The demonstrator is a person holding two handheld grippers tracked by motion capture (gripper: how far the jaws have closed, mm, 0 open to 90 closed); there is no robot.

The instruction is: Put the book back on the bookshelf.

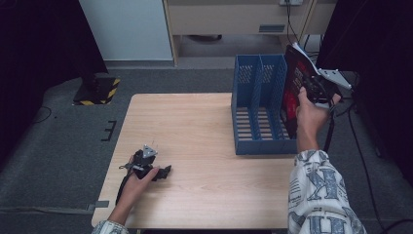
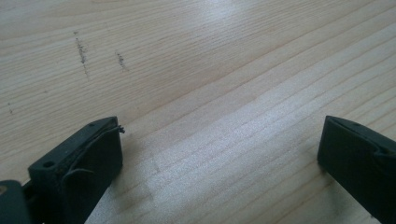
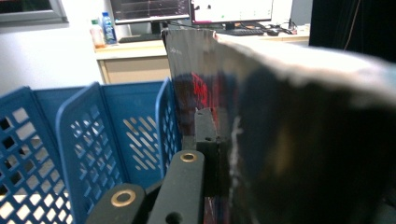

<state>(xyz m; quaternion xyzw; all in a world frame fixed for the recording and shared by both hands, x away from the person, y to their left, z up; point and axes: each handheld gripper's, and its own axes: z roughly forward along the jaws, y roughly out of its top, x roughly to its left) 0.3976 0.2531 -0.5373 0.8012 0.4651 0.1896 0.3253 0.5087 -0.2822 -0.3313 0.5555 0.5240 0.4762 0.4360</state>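
High view has our right hand-held gripper [image 1: 311,84] clamped on the dark red-printed book [image 1: 295,92], held upright over the blue file rack's [image 1: 257,105] rightmost slot, so we go straight down, while our left hand-held gripper [image 1: 163,171] sits open, empty on the bench [image 1: 195,126].

Dim, dark edges; blurred, glaring close-ups

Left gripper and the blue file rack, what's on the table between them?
Nothing: in the high view, bare wooden table runs from the left gripper to the blue file rack.
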